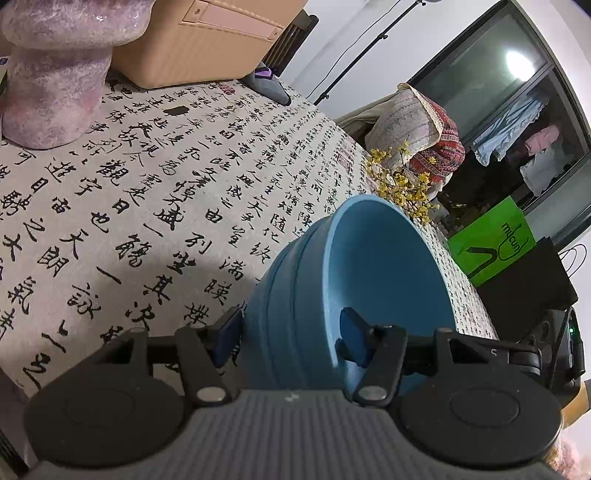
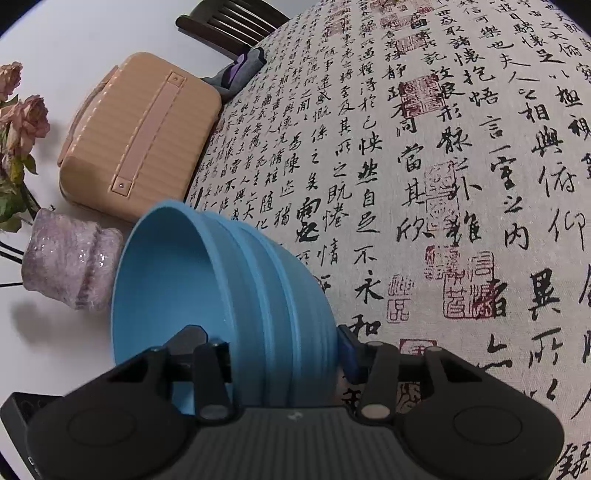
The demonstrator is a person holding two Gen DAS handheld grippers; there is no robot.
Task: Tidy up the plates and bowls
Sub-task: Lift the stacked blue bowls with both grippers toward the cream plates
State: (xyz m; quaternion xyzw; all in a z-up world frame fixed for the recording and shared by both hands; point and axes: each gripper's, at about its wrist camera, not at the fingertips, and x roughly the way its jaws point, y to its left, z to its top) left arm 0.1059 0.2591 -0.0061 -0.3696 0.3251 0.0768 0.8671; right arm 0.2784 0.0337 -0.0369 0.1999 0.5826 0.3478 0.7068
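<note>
Left wrist view: the left gripper (image 1: 291,338) clamps the wall of a stack of blue bowls (image 1: 354,295), one blue pad (image 1: 227,338) outside against the ribbed wall, the other inside the topmost bowl. The stack is tilted, its opening turned to the right, above a tablecloth (image 1: 147,192) printed with black brush calligraphy. The stack's lower part is hidden behind the gripper body, so contact with the table cannot be told. A mottled purple vase (image 1: 55,92) is cut off at the top edge, as is a tan ribbed case (image 1: 207,40). Yellow flowers (image 1: 402,181) show past the bowl rim. A green bag (image 1: 495,243) bears a word reading roughly "mucuni"; the letters are too bent to confirm.

Right wrist view: the right gripper (image 2: 271,349) grips the same stack (image 2: 229,295) from the opposite side, the right pad (image 2: 349,354) outside on the wall, the left finger inside the bowl with its pad hidden. Rim lines suggest three or four nested bowls; the exact number is unclear. Red seal stamps (image 2: 421,94) sit among the calligraphy, too stylised to read. Dried pink roses (image 2: 26,114) are cut by the left edge. A dark chair (image 2: 236,22) shows only its back slats.
</note>
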